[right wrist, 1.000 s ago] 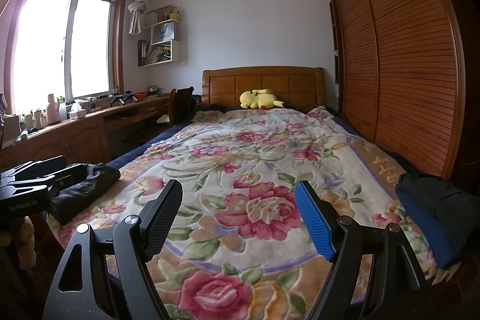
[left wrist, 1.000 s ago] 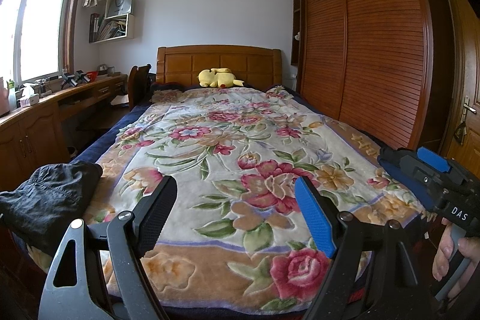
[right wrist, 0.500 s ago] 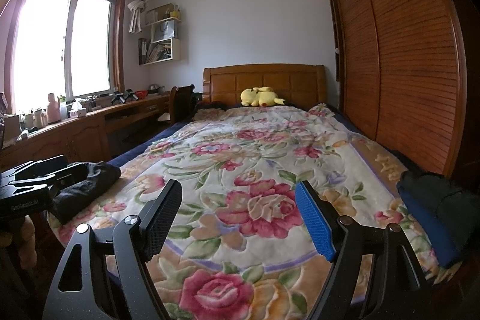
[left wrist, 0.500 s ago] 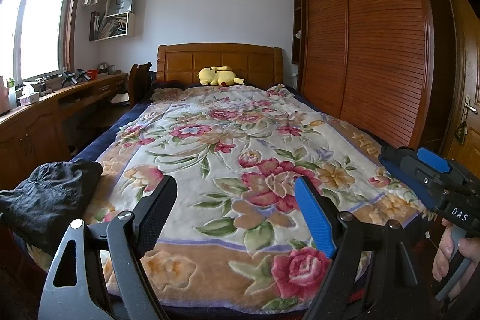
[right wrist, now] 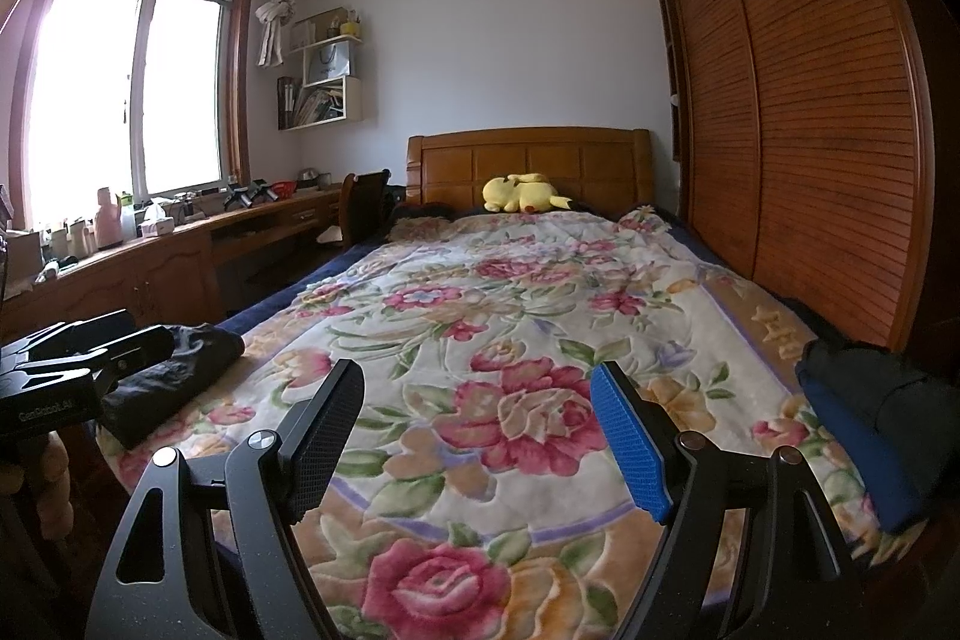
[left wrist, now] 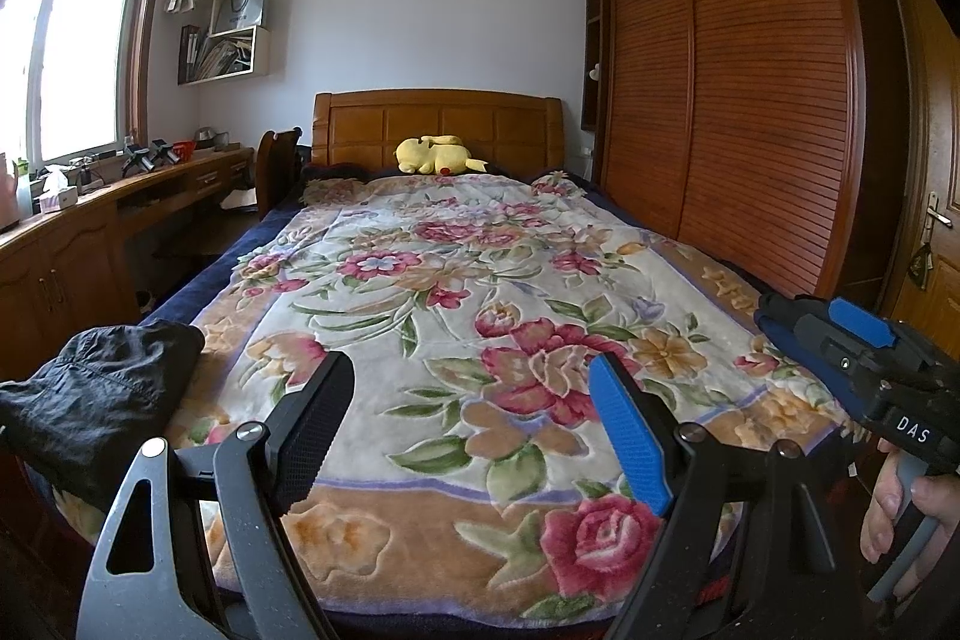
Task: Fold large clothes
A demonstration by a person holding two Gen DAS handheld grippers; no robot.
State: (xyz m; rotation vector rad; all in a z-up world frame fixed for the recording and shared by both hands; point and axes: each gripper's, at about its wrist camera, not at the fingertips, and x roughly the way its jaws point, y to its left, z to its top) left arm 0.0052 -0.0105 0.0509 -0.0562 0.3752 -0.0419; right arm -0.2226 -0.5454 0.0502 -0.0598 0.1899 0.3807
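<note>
Floral blanket [left wrist: 456,340] bears black garment [left wrist: 90,400] at edge.

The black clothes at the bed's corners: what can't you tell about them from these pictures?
- Black garment, left wrist view: its lower part is cut off by the frame edge; what kind of garment stays unclear.
- Dark bundle, right wrist view: it runs off the right edge, with a blue layer beneath; one garment or two, cannot tell.
- In the left wrist view, the right gripper hides that bundle.
</note>
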